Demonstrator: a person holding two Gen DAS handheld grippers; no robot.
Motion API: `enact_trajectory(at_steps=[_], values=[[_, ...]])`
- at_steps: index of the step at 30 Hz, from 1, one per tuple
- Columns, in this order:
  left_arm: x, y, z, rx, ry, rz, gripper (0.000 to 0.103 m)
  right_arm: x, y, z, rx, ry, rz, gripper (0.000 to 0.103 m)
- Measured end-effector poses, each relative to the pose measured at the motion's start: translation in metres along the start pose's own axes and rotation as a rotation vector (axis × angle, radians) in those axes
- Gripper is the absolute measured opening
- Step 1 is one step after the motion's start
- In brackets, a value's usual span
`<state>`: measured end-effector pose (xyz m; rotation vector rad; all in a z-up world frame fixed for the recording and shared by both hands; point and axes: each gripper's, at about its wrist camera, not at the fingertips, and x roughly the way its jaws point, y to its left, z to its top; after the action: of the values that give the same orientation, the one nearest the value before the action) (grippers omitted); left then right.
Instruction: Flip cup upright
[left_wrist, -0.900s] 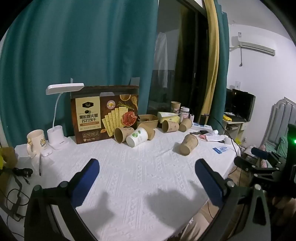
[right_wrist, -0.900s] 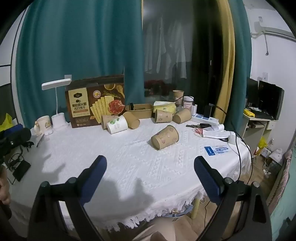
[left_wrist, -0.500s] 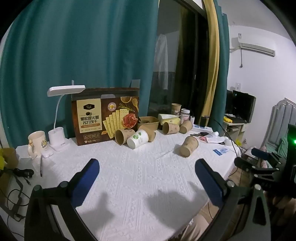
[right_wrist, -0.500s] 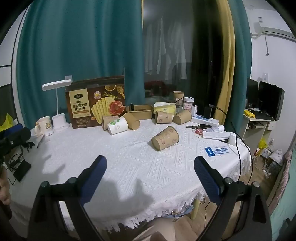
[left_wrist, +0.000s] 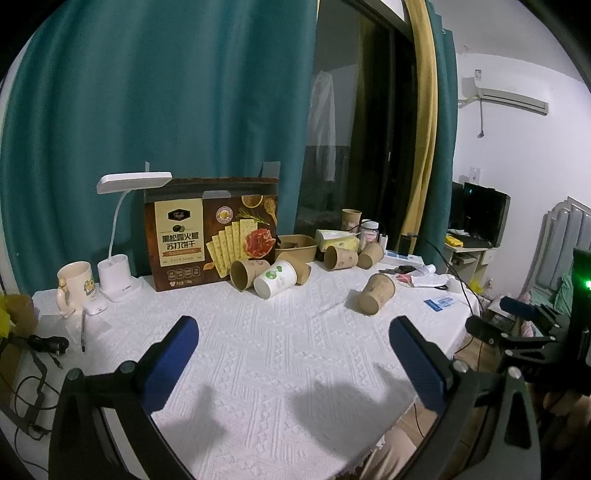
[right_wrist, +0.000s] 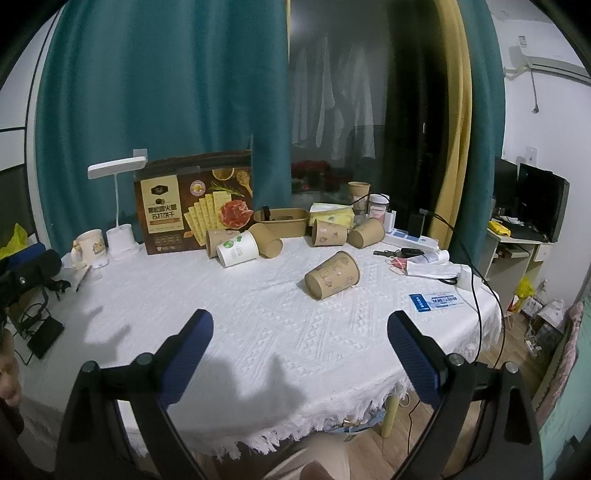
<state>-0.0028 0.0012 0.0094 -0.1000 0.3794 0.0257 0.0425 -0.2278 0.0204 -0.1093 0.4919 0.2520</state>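
Left gripper (left_wrist: 293, 328) and right gripper (right_wrist: 299, 325): both sets of blue-padded jaws spread wide, nothing between them, both held over the near part of the white tablecloth (right_wrist: 258, 332). Brown paper cup (right_wrist: 332, 275): lying on its side on the cloth, alone, ahead of the right gripper and slightly toward its right finger; ahead and well right of the left gripper (left_wrist: 376, 293). Farther ahead of both: a cluster of tipped cups including one white cup (right_wrist: 236, 253), before a cracker box (right_wrist: 194, 206).
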Motion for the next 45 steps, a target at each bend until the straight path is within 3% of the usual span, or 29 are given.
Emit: enact_trajectory(at_steps=[45], values=[[-0.0032, 0.0021, 0.0013, -0.004, -0.014, -0.003, 0.103, -0.0013, 0.0009, 0.0009, -0.003, -0.004, 0.000, 0.094]])
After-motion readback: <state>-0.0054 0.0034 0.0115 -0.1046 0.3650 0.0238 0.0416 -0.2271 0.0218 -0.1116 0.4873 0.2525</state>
